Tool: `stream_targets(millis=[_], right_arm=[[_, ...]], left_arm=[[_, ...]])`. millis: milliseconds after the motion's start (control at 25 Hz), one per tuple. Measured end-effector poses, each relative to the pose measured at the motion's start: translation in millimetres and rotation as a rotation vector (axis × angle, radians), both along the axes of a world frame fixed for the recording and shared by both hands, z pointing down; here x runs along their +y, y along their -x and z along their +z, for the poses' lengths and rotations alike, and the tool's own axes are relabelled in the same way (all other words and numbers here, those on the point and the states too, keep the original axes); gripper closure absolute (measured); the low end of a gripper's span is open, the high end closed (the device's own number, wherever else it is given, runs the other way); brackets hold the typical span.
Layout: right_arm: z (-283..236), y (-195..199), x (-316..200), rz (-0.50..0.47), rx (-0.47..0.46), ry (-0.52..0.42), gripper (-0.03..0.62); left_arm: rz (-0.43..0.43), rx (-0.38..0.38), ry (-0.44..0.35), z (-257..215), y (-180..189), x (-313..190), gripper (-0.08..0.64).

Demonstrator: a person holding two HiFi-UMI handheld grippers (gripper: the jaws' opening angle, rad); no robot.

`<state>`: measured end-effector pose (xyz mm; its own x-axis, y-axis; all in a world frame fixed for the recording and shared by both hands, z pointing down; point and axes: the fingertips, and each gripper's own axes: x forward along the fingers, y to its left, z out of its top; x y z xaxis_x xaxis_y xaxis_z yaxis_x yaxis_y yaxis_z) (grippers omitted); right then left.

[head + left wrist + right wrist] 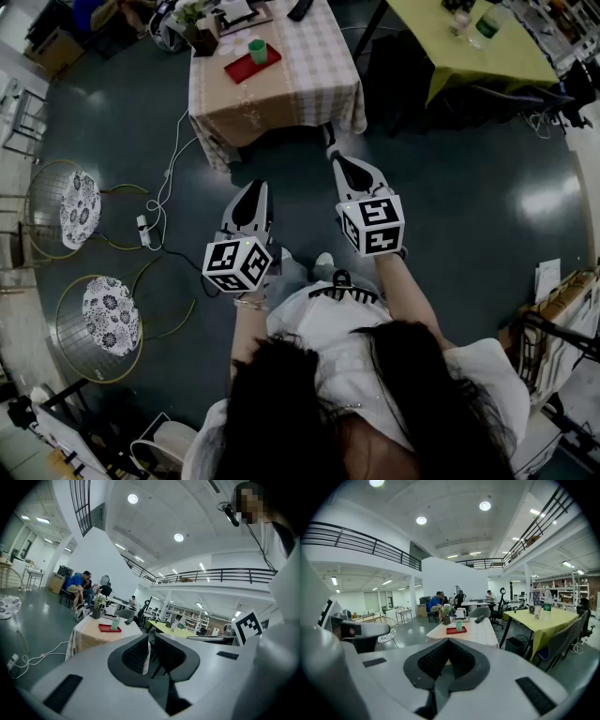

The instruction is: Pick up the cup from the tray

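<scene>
A green cup point(257, 51) stands on a red tray point(246, 67) on a table with a checked cloth point(300, 84), far ahead of both grippers. The left gripper point(253, 187) and right gripper point(334, 156) hang over the dark floor, short of the table. The left gripper view shows the cup point(115, 624) and tray point(107, 628) small and distant, and the left gripper point(151, 637) stands open by a narrow slit with nothing in it. Seen along the right jaws, the cup point(459, 626) sits on the tray point(456, 631); the right gripper point(449, 641) is shut and empty.
Two wire stools with patterned seats point(80, 208) point(111, 314) stand at the left, with a white cable and power strip point(143, 230) on the floor. A yellow-green table point(469, 42) is at the upper right. A plant pot point(202, 37) stands by the tray. People sit far behind.
</scene>
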<state>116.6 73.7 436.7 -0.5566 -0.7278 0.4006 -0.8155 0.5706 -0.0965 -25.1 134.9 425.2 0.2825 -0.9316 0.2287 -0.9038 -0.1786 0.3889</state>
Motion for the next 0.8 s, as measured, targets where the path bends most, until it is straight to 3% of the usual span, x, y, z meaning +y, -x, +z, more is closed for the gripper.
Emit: stream_targets(millis=[360, 600, 640, 720, 800], right_arm=[[2, -3, 0, -0.019, 0.007, -0.001, 0.581], [0, 4, -13, -0.040, -0.071, 0.001, 0.571], [0, 8, -15, -0.056, -0.088, -0.001, 0.537], [0, 18, -19, -0.089, -0.108, -0.003, 0.333], [2, 25, -24, -0.104, -0.109, -0.004, 0.288]], left_arm=[[-0.014, -0.006, -0.003, 1, -5, 1, 0.508], [-0.022, -0.002, 0.004, 2, -1, -7, 0.508], [-0.022, 0.000, 0.007, 4, 1, -10, 0.508], [-0.020, 0.005, 0.012, 8, 7, -16, 0.508], [-0.016, 0.012, 0.016, 12, 13, -25, 0.508]])
